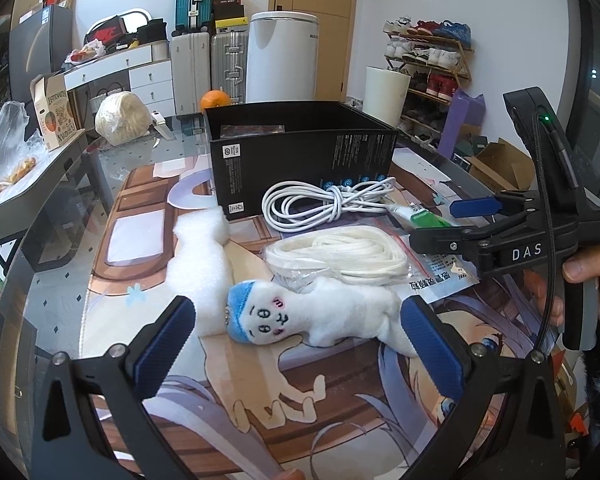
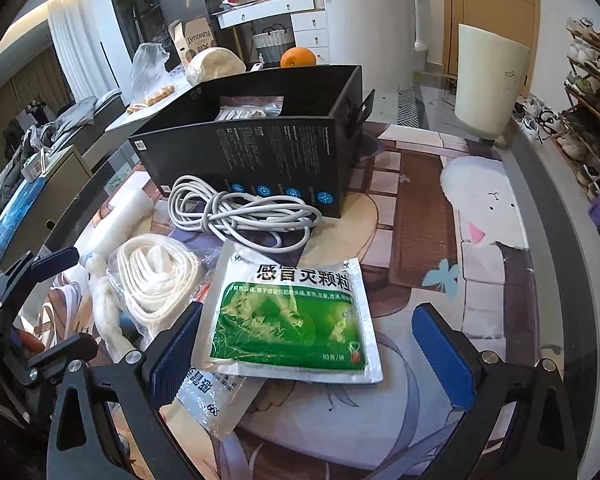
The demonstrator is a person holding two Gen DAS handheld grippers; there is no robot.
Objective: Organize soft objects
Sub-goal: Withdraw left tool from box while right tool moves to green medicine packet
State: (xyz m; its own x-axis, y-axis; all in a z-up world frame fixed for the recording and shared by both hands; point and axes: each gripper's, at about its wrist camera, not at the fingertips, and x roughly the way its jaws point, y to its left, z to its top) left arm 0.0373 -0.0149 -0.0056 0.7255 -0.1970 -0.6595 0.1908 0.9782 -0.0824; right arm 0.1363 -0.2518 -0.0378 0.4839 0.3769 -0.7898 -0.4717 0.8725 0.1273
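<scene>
A white plush toy (image 1: 312,316) with a blue cap lies on the printed mat, between the fingers of my open left gripper (image 1: 296,308). Beside it are a white foam piece (image 1: 200,248), a bagged white rope (image 1: 340,256) and a coiled white cable (image 1: 324,200). Behind them stands an open black box (image 1: 300,152) with a plastic bag (image 2: 248,110) inside. My right gripper (image 2: 306,314) is open around a green medicine sachet (image 2: 292,320), which rests flat on a second sachet (image 2: 216,400). In the left wrist view, the right gripper (image 1: 456,220) is at the right, held by a hand.
The glass table's curved edge (image 2: 556,240) runs along the right. A white cylinder (image 2: 488,84), an orange (image 2: 298,58) and a wrapped pale bundle (image 1: 122,118) sit behind the box. A shoe rack (image 1: 432,64) and suitcases stand beyond the table.
</scene>
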